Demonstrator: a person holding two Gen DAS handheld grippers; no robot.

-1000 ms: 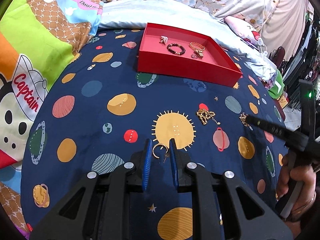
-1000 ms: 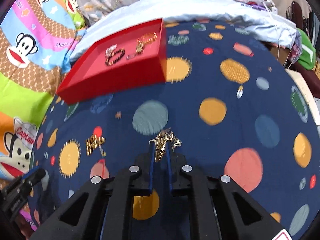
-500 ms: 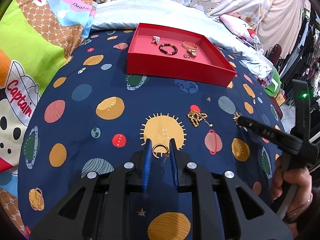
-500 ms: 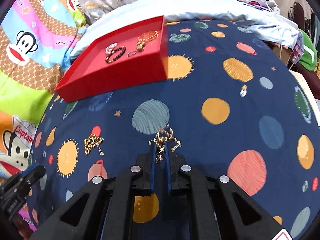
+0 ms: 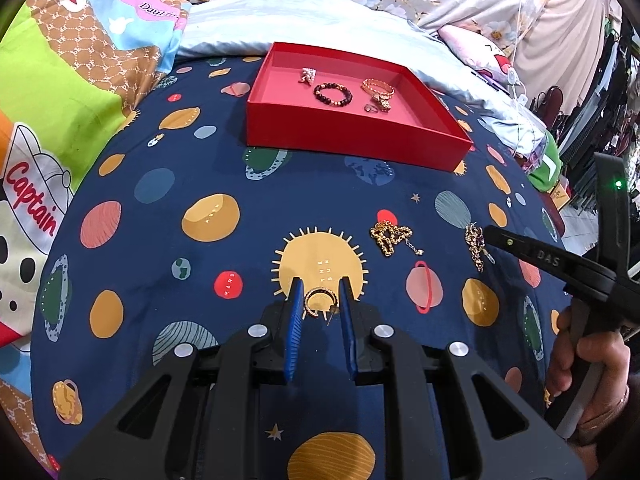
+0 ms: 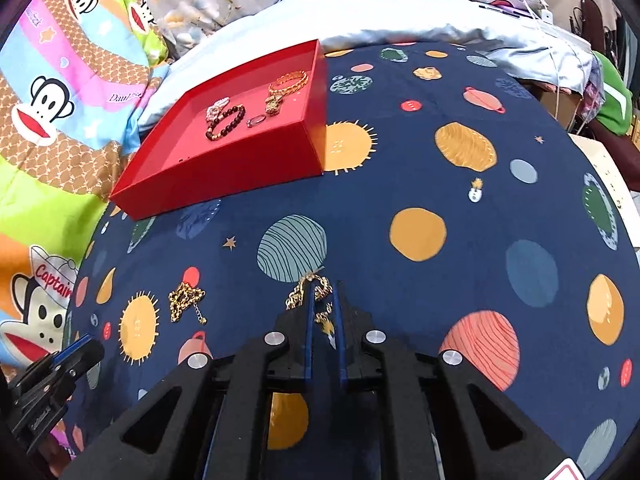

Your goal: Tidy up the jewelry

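One red tray (image 5: 352,136) at the top middle holds four jewelry pieces. The left gripper (image 5: 322,292), a little open, has one gold hoop (image 5: 319,301) between its jaws. The right gripper (image 6: 322,292) pinches one gold chain (image 6: 310,292). Another chain (image 5: 390,236) lies between them.

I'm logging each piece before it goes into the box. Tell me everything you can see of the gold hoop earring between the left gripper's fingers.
The gold hoop earring is a small open hoop, shiny gold metal by its look, with a ridged or beaded face and a thin post sticking out at its lower right. It sits between the blue fingers of the left gripper, over the yellow sun print on the navy planet bedspread. The jaws stand a little wider than the hoop; whether they touch it, or whether it is lifted, I cannot tell.
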